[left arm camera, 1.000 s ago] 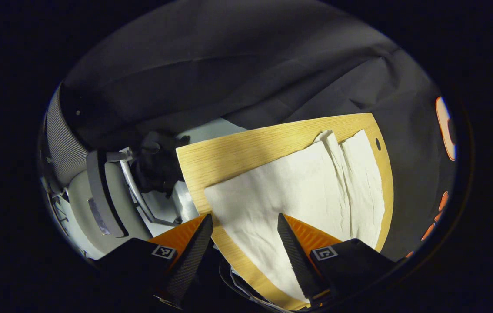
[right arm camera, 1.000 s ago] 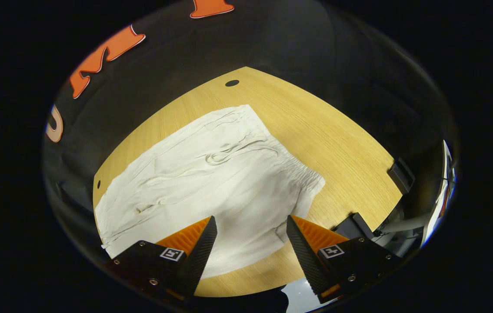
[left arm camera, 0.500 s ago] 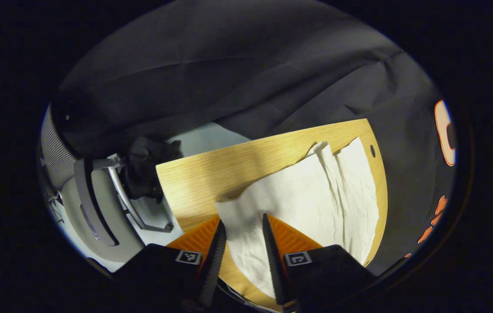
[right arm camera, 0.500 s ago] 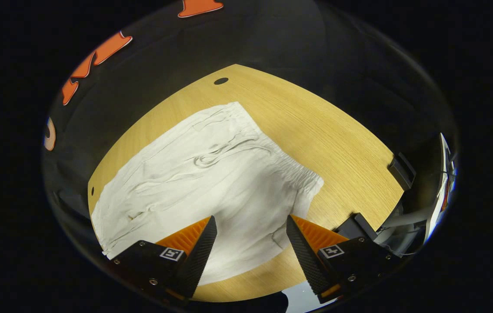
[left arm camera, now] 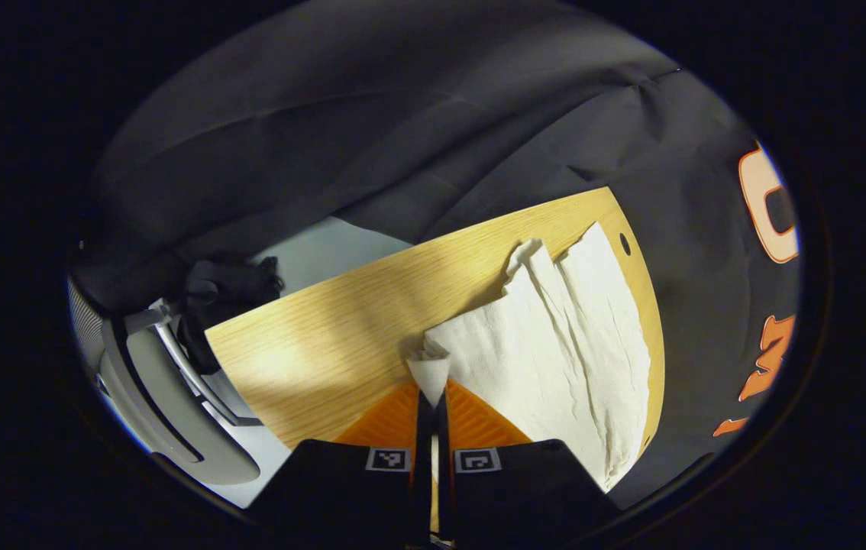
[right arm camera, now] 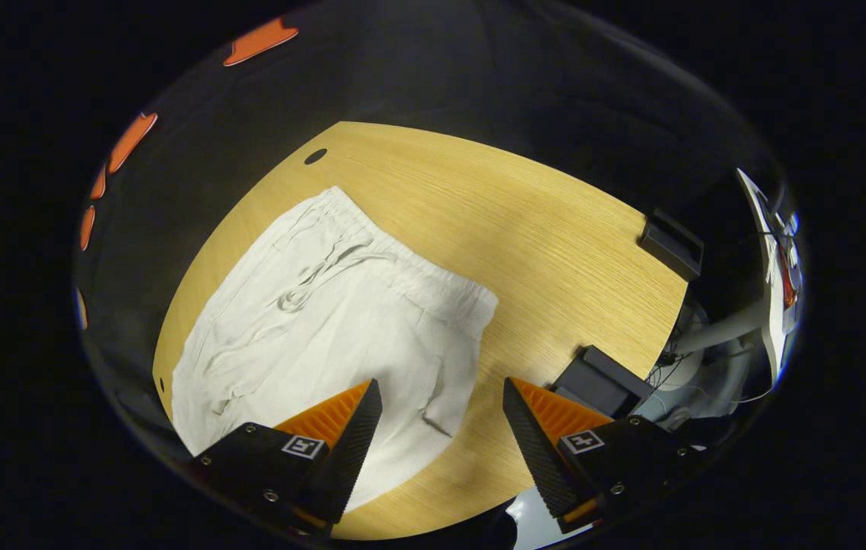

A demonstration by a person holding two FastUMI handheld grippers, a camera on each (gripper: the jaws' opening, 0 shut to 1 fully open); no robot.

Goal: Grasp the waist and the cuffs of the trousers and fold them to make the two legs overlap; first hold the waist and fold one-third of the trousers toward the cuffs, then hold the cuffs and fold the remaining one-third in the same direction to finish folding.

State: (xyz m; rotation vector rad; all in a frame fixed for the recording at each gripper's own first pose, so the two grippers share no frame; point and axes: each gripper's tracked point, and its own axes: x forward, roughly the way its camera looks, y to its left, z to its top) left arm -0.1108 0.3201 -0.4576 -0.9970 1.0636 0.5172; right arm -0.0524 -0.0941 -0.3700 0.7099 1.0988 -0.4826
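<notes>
White trousers lay flat on counter ahead of gaping right tongs; left tongs pinched one cuff corner, thin bite liable to slip when lifted.

We see off-white, creased cloth trousers lying on a light yellow-brown wooden table with fine straight grain; a small dark round hole marks the top at about eleven o'clock in the right gripper view. Two black box-shaped blocks sit at the table's edge near three o'clock. In the left gripper view, at eight o'clock, we see a pale grey curved chair on a pale bluish-grey floor.
</notes>
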